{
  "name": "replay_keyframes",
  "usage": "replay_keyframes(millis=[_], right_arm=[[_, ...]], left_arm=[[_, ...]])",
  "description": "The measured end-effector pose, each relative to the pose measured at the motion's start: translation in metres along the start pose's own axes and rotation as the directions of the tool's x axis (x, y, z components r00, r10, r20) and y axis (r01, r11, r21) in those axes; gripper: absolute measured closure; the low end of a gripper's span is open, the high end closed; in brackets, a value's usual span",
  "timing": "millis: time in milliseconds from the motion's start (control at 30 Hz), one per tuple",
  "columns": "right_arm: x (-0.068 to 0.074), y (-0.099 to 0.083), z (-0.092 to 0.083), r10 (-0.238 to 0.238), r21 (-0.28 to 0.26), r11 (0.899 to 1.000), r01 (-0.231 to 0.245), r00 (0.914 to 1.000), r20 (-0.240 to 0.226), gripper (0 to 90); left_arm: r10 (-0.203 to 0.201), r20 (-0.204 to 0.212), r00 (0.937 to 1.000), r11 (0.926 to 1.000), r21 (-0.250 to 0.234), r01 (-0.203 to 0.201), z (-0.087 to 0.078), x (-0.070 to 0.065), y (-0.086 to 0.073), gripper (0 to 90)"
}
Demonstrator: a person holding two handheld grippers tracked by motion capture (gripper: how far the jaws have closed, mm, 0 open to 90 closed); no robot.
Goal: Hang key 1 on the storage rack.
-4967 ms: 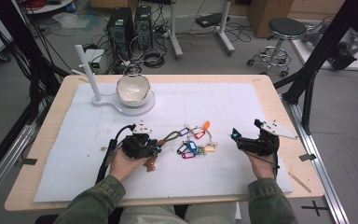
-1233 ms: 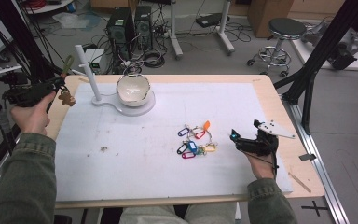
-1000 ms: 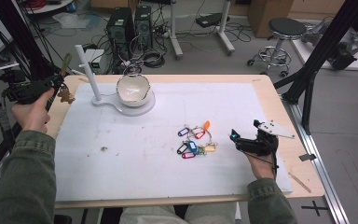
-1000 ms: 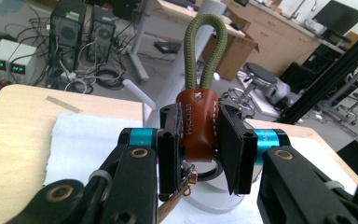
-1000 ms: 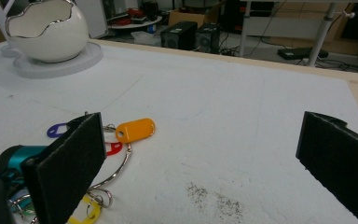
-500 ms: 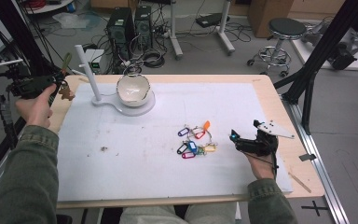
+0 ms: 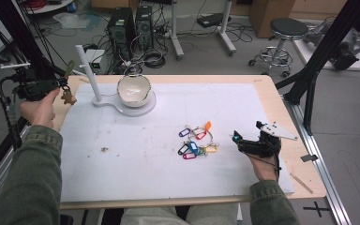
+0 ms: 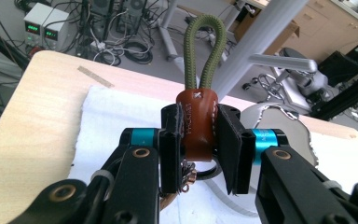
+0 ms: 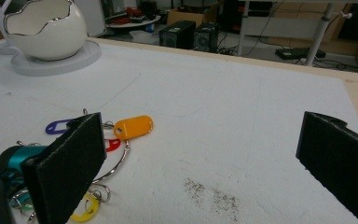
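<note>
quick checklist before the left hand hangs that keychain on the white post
1. Grip: left gripper shut on the keychain at its brown leather tab: ok.
2. Green loop stands free above the jaws: ok.
3. Loop over the post: not ok, still left of it.
4. Post upright on its base: ok.
5. Loop wide enough for the post: cannot tell.
6. Right gripper open, resting away by the key tags: ok.

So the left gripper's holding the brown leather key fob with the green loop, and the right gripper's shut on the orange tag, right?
Not quite: the right gripper is open, its jaws wide apart beside the orange tag, as the right gripper view shows. The left gripper does hold the key fob.
</note>
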State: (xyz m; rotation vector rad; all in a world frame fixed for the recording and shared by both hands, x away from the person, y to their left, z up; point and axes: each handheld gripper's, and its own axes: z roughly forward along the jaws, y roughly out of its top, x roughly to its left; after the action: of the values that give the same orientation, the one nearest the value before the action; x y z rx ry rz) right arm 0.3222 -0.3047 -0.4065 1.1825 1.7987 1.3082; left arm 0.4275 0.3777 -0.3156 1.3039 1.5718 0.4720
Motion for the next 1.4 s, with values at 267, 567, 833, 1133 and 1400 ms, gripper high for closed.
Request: replay_keyframes(millis=[267, 567, 833, 1133, 1400], right_arm=[[0.001, -0.001, 0.0, -0.01, 0.006, 1.0, 0.01, 0.9999, 0.006, 0.6], [0.001, -0.001, 0.0, -0.014, 0.01, 1.0, 0.014, 0.9999, 0.007, 0.6], [0.0, -0.001, -0.001, -0.016, 0.009, 1.0, 0.016, 0.9998, 0.008, 0.6], [0.0, -0.001, -0.001, -0.02, 0.006, 1.0, 0.02, 0.9998, 0.009, 0.6], [0.0, -0.001, -0.001, -0.019, 0.006, 1.0, 0.019, 0.9998, 0.011, 0.5]], left_arm=[[-0.039, 0.016, 0.9991, 0.9987, 0.035, 0.038, 0.007, 0.01, -0.007, 71.2], [-0.024, -0.004, 0.9997, 0.9977, 0.063, 0.024, 0.013, 0.011, -0.009, 71.1], [-0.009, 0.014, 0.9999, 0.9961, 0.088, 0.007, 0.021, 0.006, -0.013, 71.1], [0.01, 0.017, 0.9998, 0.9945, 0.104, -0.011, 0.027, 0.0, -0.017, 71.1], [0.02, 0.012, 0.9997, 0.9927, 0.119, -0.022, 0.033, -0.002, -0.019, 71.2]])
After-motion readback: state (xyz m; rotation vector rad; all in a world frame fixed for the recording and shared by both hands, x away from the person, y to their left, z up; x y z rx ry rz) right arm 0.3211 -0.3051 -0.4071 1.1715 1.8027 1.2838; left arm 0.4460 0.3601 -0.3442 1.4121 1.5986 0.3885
